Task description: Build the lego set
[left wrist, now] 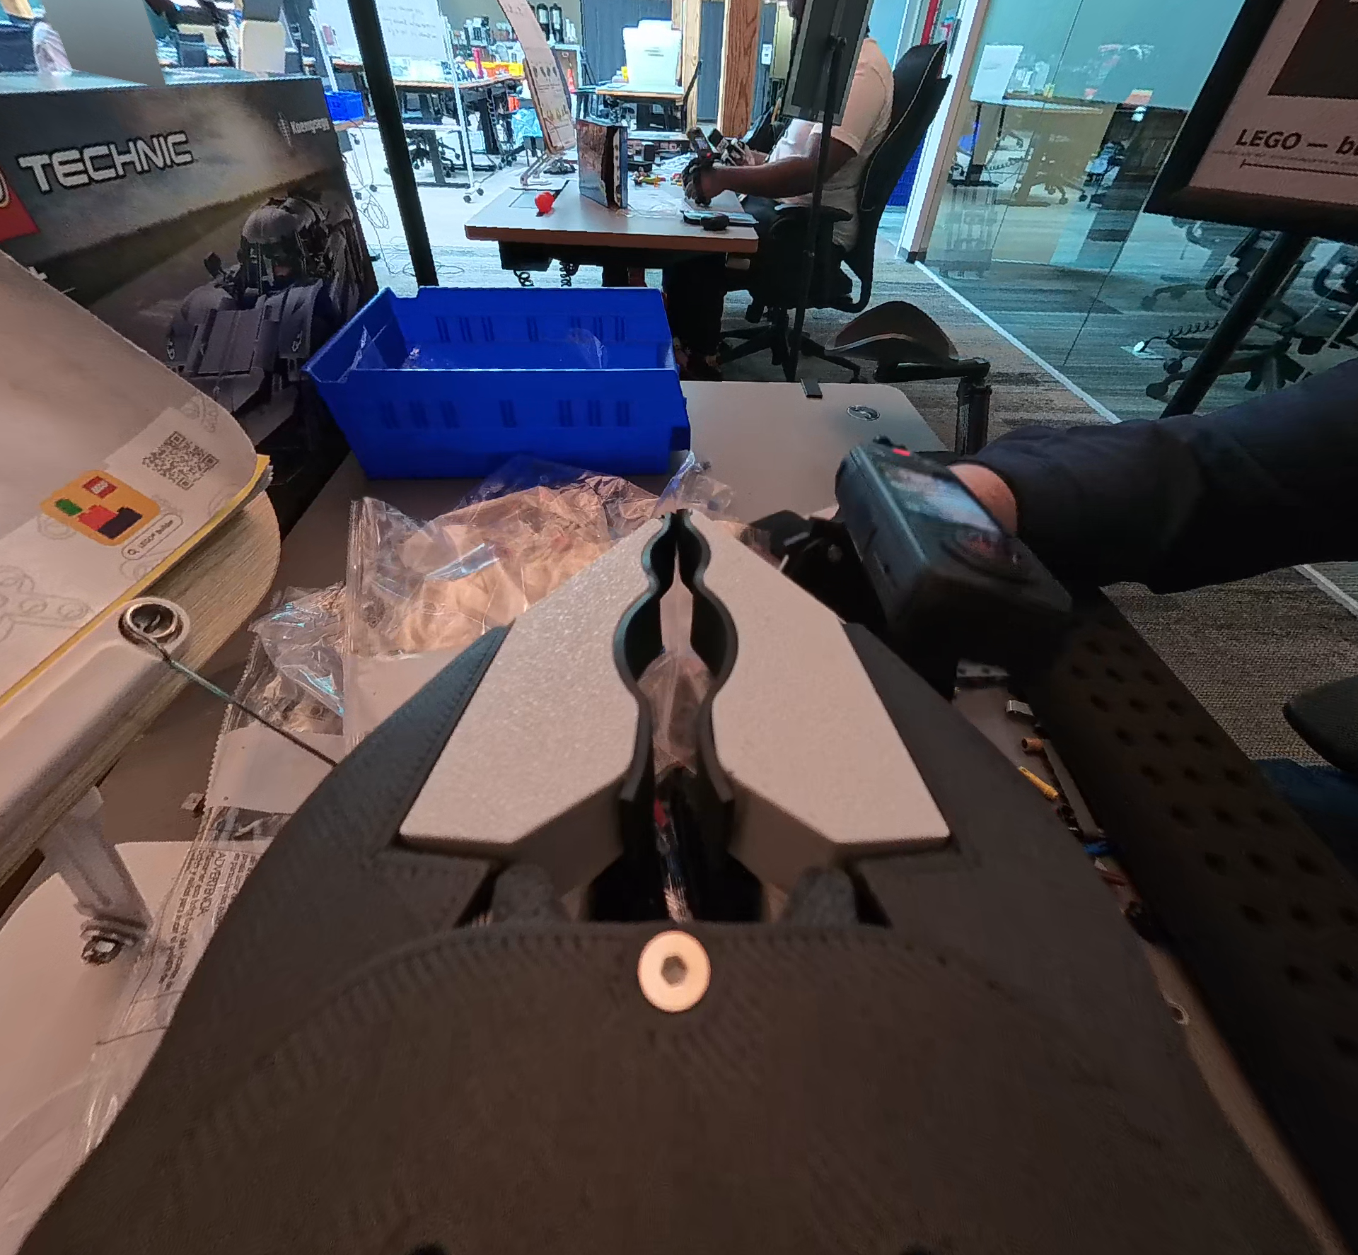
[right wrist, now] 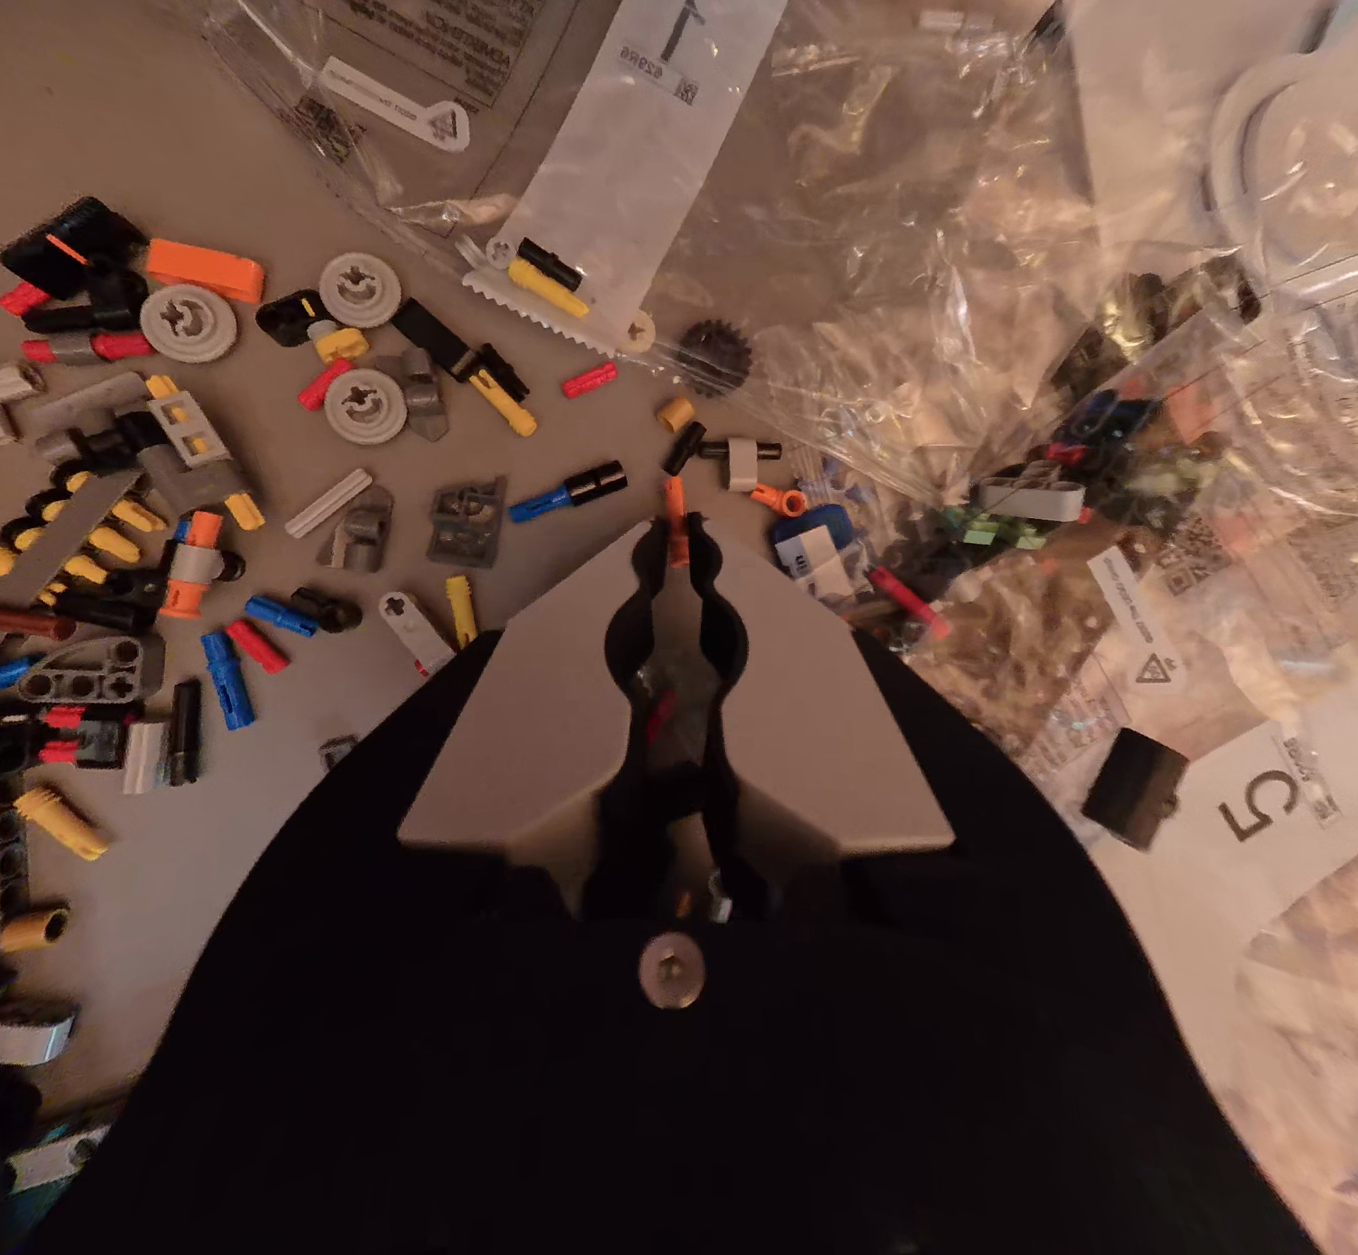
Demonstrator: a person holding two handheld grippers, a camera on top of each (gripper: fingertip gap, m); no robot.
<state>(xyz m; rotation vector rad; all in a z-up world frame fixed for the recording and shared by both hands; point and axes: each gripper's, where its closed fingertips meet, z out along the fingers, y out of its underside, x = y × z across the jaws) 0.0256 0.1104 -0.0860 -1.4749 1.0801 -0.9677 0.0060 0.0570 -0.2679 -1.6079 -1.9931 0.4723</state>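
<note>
The right tongs (right wrist: pixel 677 522) pinch a small orange pin (right wrist: pixel 676 518) upright between their tips, held above the tan tabletop (right wrist: pixel 191 140). The left tongs (left wrist: pixel 677 522) sit with tips together above the clear plastic bags (left wrist: pixel 470 558); whether they grip the plastic cannot be told.

To the left of the right tongs lies a dense scatter of loose lego pieces (right wrist: pixel 220 485): grey pulley wheels (right wrist: pixel 189 323), yellow, blue and red pins, an orange beam (right wrist: pixel 206 268). Bare table shows only in small gaps between them. Ahead and to the right, crinkled bags crowd the surface, one sealed part bag (right wrist: pixel 1087 485) with mixed pieces just beside the tips, a black gear (right wrist: pixel 714 356) at a bag's edge.

Ahead of the left tongs stands a blue bin (left wrist: pixel 500 397) near the table's far edge; to the left, the set's box (left wrist: pixel 184 228) and an open instruction booklet (left wrist: pixel 110 485) on a stand. The right tongs' body and a dark sleeve (left wrist: pixel 1176 485) close in from the right.

Bags carry printed number tags and warning panels; box and booklet bear maker's logos and a code square.
</note>
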